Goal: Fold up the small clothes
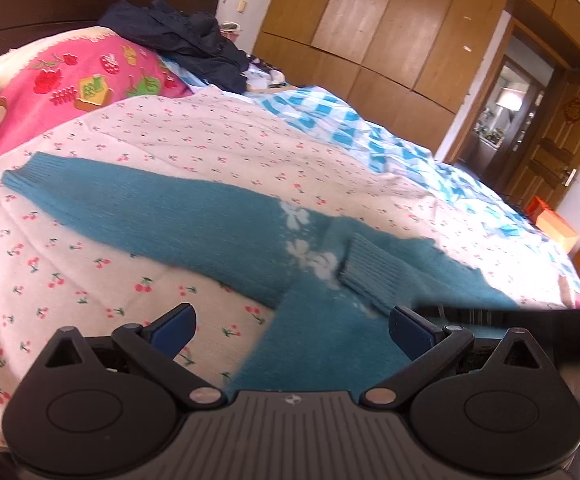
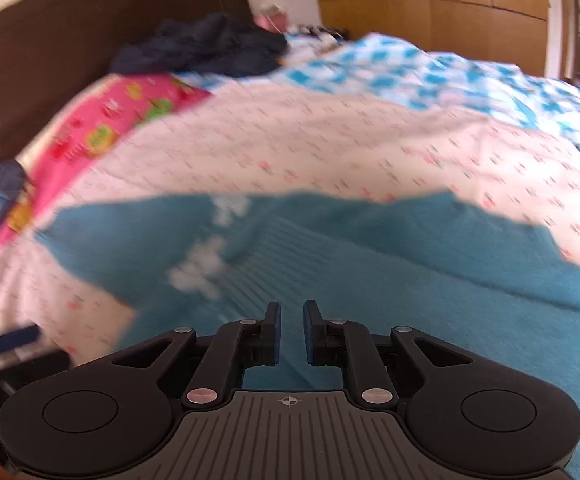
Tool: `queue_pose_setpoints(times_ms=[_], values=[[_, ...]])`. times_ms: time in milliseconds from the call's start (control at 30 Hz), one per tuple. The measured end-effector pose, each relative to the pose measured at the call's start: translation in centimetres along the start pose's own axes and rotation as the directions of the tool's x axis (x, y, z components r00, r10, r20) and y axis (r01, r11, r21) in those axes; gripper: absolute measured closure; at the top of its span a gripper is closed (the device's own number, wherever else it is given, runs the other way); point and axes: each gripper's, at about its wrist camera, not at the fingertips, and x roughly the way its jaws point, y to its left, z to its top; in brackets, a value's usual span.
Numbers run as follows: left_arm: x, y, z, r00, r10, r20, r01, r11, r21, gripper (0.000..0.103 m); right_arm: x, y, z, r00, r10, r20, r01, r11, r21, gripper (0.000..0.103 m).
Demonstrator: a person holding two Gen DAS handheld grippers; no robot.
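Note:
A teal knit sweater [image 1: 193, 216] with white flower motifs lies flat on the cherry-print bedsheet [image 1: 89, 264]. One sleeve stretches out to the far left; the other sleeve's ribbed cuff [image 1: 374, 270] is folded across the body. My left gripper [image 1: 292, 326] is wide open and empty, hovering over the sweater's lower left edge. In the blurred right wrist view the sweater [image 2: 370, 256] fills the foreground. My right gripper [image 2: 292, 330] hovers above it with its jaws nearly closed, a narrow gap between them, and nothing held.
A pink fruit-print pillow [image 1: 77, 84] and a dark heap of clothes [image 1: 185, 40] lie by the brown headboard. A blue-checked quilt [image 1: 350, 120] covers the far side of the bed. Wooden wardrobes [image 1: 402, 28] and a door stand beyond.

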Motion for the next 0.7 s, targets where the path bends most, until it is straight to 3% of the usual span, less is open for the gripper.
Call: queue_pose_setpoints(times_ms=[67,300,433,467,567,700], values=[[0.0,0.8,0.4,1.000,0.022,0.001,-0.022,1.000,-0.022,0.000,0.5,-0.2,-1.1,0.999,-0.029,-0.032,0.029,1.000,-0.001,0.088],[-0.2,6.8,3.6,0.982,0.169,0.081,-0.160,0.981,-0.110,0.002,-2.6,1.0,-2.9,0.998,-0.018,0.063,0.019,1.000,-0.020,0.088],[2.2,12.6,5.2,0.979,0.200,0.030,-0.188,0.953,-0.237,0.042,-3.5,2.4,-3.6,0.997,0.010,0.078,-0.006,0.999,-0.048,0.088],[2.9,14.1,5.4,0.980,0.198,0.017,-0.185,0.939,-0.288,0.047,-3.5,2.7,-3.7,0.997,0.021,0.077,-0.017,0.999,-0.047,0.088],[4.4,17.3,5.6,0.978,0.210,0.018,-0.184,0.894,-0.408,0.048,-3.4,3.5,-3.9,0.996,0.047,0.077,-0.044,0.998,-0.038,0.088],[6.0,18.9,5.5,0.972,0.233,0.040,-0.188,0.864,-0.466,0.049,-2.9,4.3,-3.9,0.995,0.068,0.068,-0.066,0.997,-0.033,0.088]])
